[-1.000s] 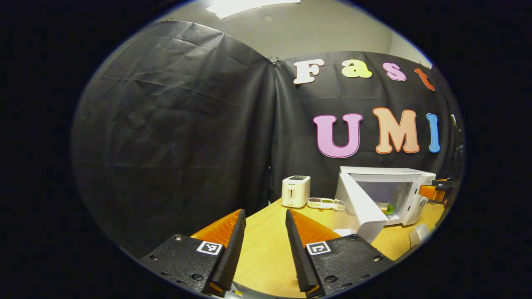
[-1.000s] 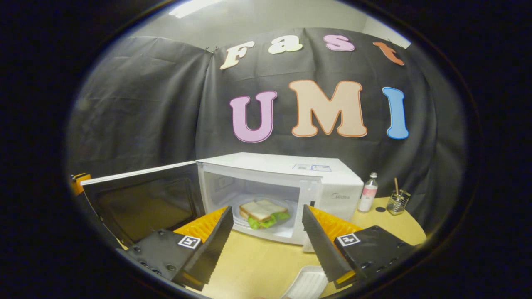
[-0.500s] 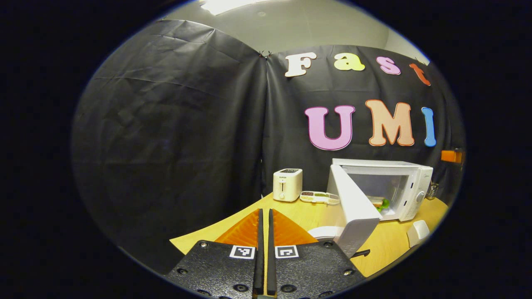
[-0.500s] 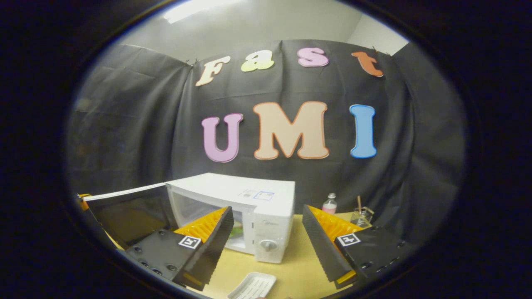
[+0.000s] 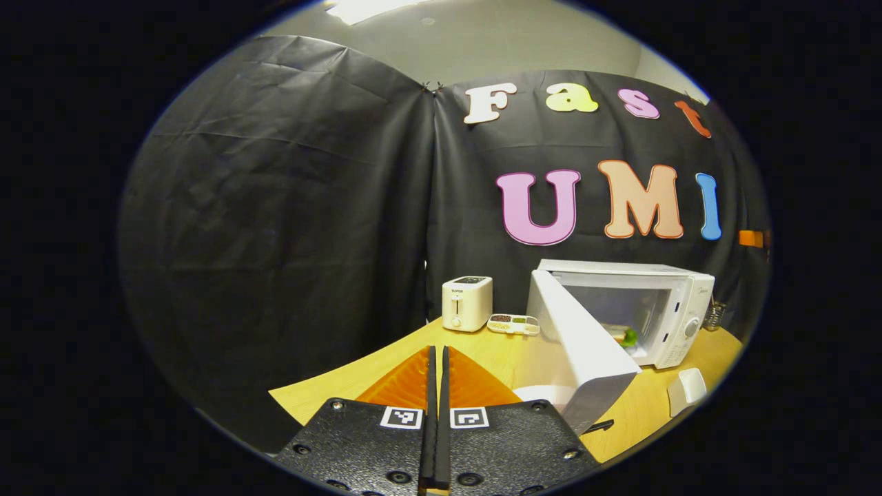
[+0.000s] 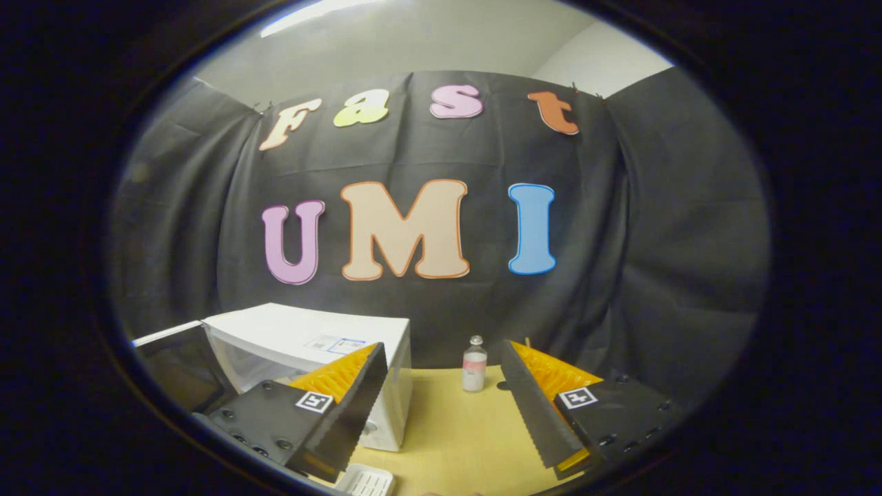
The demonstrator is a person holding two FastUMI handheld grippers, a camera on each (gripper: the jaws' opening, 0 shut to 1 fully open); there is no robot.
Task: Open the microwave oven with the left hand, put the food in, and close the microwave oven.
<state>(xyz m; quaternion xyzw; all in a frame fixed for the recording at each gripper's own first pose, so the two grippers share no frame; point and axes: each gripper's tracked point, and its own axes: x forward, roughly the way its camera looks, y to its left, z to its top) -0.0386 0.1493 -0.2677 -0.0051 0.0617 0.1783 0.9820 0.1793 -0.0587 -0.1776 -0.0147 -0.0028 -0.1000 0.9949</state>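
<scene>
In the left gripper view, the left gripper (image 5: 435,413) sits low over the near edge of the wooden bench (image 5: 482,358), its jaws pressed together with nothing between them. Well ahead and to the right stands the white microwave oven (image 5: 641,303), its door (image 5: 582,344) swung wide toward the camera. Inside the cavity a sandwich (image 5: 623,336) with a green leaf showing lies on the oven floor, so the food looks to be in place already. A white toaster (image 5: 467,303) stands to the left of the oven by the black cloth wall, with a small divided tray (image 5: 513,324) between them. A white plate (image 5: 544,394) peeks out beside the door's lower corner, and a small white dish (image 5: 685,389) lies at the bench's right edge.

In the right gripper view, the right gripper (image 6: 441,406) hangs above the bench with its jaws spread wide and empty. The microwave oven (image 6: 310,344) lies to the left, partly behind the left finger, with the dark inner face of the open door (image 6: 172,365) at the far left. A small bottle (image 6: 473,365) stands between the fingers farther back, and the corner of a ribbed white tray (image 6: 365,480) shows at the bottom.

Judging from this, opening and loading are done and only closing is left. The next move calls for the left gripper to reach the outer face of the door near its free edge and push it round on its hinge until it latches, while the right gripper keeps out of the door's path.
</scene>
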